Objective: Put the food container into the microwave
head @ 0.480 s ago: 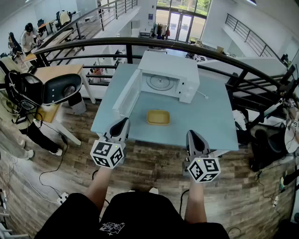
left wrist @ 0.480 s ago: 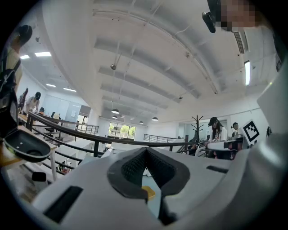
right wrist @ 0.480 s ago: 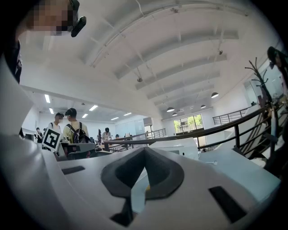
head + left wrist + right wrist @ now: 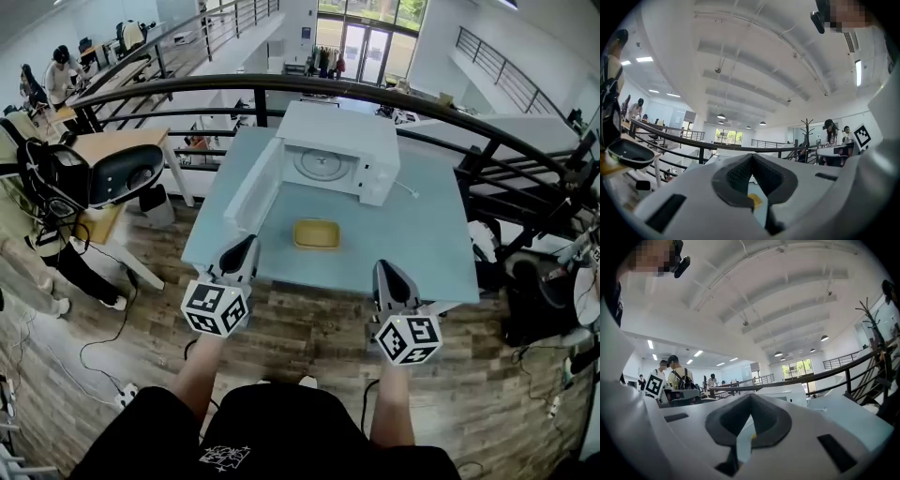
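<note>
A shallow yellow food container (image 4: 317,233) lies on the light blue table (image 4: 422,244), just in front of the white microwave (image 4: 339,150). The microwave door (image 4: 255,187) stands swung open to the left, showing the glass turntable inside. My left gripper (image 4: 246,247) hangs at the table's front edge, left of the container, shut with nothing in it. My right gripper (image 4: 387,271) is at the front edge to the right, also shut and empty. In the left gripper view, the yellow container (image 4: 756,201) peeks through below the closed tips of the left gripper (image 4: 751,157). The right gripper (image 4: 751,397) shows its tips meeting.
A dark curved railing (image 4: 281,86) runs behind the table. A black office chair (image 4: 103,178) and a wooden desk (image 4: 112,145) stand to the left, with people nearby. Cables lie on the wooden floor (image 4: 309,328). The microwave's cord (image 4: 409,192) trails on the table.
Both grippers and the container stay where they were. Only the people at the left edge have shifted slightly.
</note>
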